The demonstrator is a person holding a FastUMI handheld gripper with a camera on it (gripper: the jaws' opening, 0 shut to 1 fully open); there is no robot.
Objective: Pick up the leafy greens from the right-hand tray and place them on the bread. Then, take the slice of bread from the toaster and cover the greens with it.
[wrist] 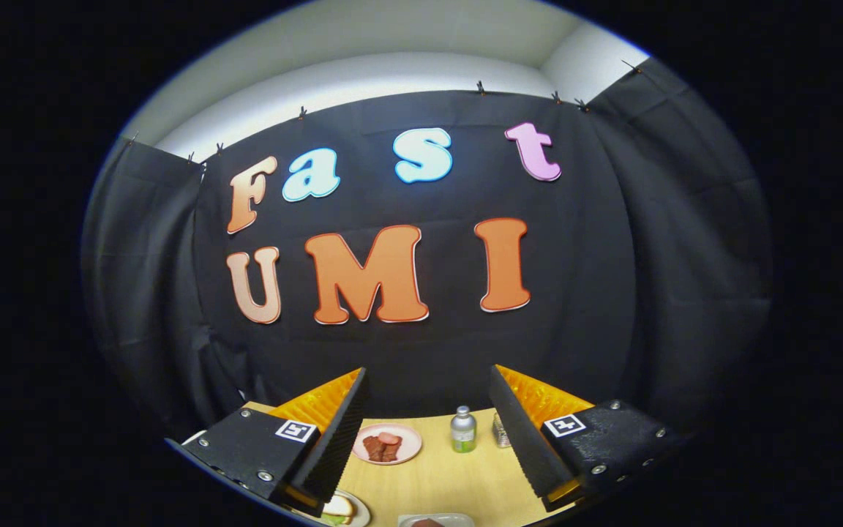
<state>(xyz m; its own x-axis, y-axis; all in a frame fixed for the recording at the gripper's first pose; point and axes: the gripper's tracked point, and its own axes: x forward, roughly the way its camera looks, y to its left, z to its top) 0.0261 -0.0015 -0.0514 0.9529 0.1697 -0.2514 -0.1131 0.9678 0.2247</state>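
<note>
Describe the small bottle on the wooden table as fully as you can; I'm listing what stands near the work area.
The small bottle with a silvery cap and shoulder and a green label band stands upright on the light wooden table, near its far edge by the black cloth wall. It sits beyond the open gripper, between its fingers, touching nothing else. A pink round plate of reddish meat pieces lies to its left.

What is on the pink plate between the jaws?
The pink plate on the table holds reddish-brown pieces of meat; what kind is too small to tell. The open gripper holds nothing, and its left jaw covers the plate's near-left rim.
</note>
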